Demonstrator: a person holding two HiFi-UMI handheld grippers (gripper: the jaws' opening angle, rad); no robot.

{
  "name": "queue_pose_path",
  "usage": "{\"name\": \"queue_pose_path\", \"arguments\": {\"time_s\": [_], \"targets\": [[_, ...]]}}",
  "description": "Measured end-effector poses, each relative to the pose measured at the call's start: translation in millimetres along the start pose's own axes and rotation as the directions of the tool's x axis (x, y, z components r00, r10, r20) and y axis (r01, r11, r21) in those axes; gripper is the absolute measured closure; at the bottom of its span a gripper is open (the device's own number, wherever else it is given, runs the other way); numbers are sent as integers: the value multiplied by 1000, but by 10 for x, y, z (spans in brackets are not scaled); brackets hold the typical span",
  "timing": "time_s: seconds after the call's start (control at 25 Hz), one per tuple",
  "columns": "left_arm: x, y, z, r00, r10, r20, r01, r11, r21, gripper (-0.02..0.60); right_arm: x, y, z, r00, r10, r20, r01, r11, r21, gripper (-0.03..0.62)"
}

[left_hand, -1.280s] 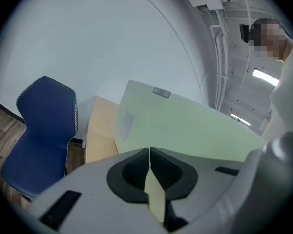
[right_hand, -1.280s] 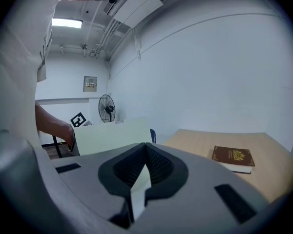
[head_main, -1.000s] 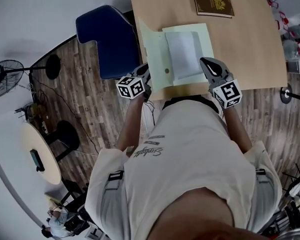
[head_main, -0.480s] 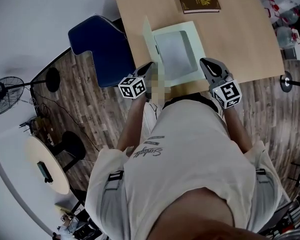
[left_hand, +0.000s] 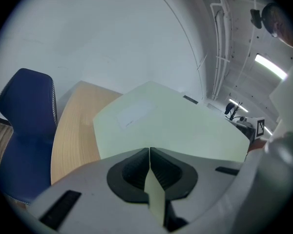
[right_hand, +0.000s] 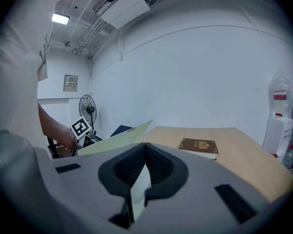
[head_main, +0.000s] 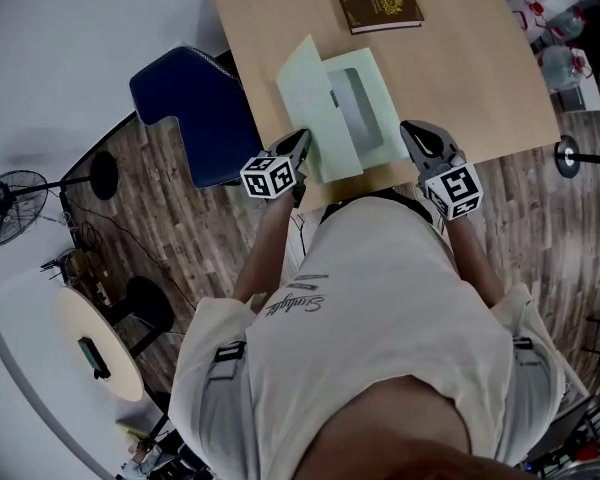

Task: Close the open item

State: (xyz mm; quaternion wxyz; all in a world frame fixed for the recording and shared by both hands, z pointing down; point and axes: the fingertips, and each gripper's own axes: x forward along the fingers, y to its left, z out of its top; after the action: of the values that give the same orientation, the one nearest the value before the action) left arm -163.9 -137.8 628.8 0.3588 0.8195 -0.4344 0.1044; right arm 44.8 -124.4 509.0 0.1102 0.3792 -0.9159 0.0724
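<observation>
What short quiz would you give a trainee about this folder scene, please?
1. True or false: the left tongs are open and empty.
2. What lies on the table beyond the folder? A) a brown book B) a mug C) a laptop
3. Fill in: the right tongs are shut on the ___.
Key: 1 false, they are shut on the folder's raised cover; 2 A; 3 folder.
</observation>
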Motion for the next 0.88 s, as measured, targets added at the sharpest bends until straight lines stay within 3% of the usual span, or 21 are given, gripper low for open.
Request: {"name": "queue_pose_path", "arguments": {"time_s": [0.44,0.88], "targets": [[232,-128,-55,999,19,-47,-18,1000,20,565,43,-247,-12,1000,12,9,-12,1000,4,599],[404,-180,-112,995,82,-50,-81,997,20,565,-21,-500,-192,998,59,23,-59,998,23,599]]}}
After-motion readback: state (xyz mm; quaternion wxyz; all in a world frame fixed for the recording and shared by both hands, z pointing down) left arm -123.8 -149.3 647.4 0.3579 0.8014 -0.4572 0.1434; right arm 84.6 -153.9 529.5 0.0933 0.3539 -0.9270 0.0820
